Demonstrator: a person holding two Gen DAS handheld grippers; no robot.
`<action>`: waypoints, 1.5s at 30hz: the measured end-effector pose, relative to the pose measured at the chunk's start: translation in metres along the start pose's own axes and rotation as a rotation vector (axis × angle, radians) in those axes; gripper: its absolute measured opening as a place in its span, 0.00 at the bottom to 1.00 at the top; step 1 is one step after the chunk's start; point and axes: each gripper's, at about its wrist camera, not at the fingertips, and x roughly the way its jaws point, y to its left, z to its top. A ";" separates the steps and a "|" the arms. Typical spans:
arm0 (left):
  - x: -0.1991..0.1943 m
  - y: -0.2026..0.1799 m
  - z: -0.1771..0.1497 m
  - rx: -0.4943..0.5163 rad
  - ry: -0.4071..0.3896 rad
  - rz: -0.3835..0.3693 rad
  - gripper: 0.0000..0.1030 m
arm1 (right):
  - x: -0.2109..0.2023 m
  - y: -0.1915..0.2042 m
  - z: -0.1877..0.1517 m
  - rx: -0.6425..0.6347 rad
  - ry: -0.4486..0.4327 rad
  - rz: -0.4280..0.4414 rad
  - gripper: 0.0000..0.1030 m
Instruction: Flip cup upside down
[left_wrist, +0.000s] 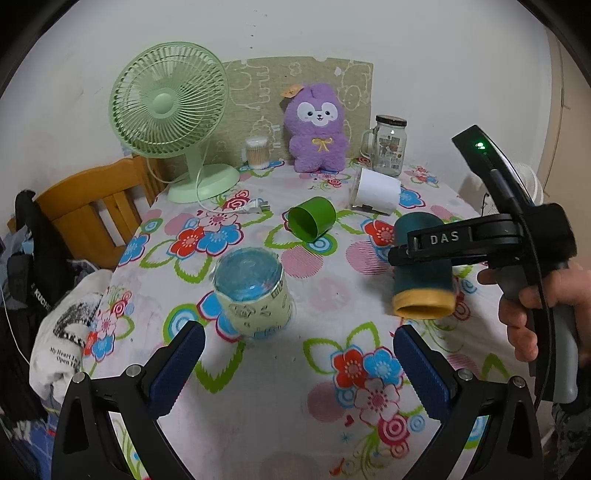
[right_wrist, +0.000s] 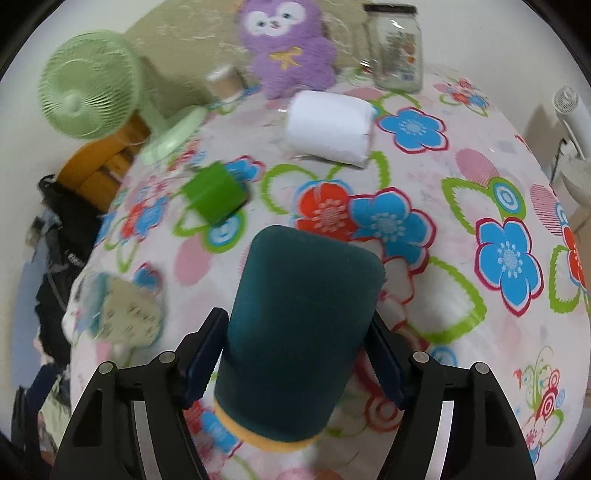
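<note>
Right gripper (right_wrist: 295, 354) clamps the dark teal cup (right_wrist: 299, 328), yellow rim toward the camera, held above the floral tablecloth (right_wrist: 461, 221). Left gripper (left_wrist: 299, 354) jaws spread wide, empty, near an inverted glass cup (left_wrist: 255, 291).

We see the teal cup (left_wrist: 421, 266) (right_wrist: 295, 332) with its yellow rim band, held above the flowered desk (left_wrist: 295, 369). It stands inverted, rim down and closed base up, tilted slightly, clamped around its middle between 2 jaws.
</note>
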 end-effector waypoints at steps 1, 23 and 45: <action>-0.004 0.001 -0.002 -0.010 -0.002 -0.005 1.00 | -0.005 0.003 -0.004 -0.007 -0.001 0.017 0.72; -0.102 0.011 -0.055 -0.099 -0.100 -0.034 1.00 | -0.118 0.050 -0.097 -0.272 0.039 0.134 0.68; -0.118 0.018 -0.081 -0.148 -0.096 -0.037 1.00 | -0.041 0.060 -0.092 -0.240 0.193 0.150 0.70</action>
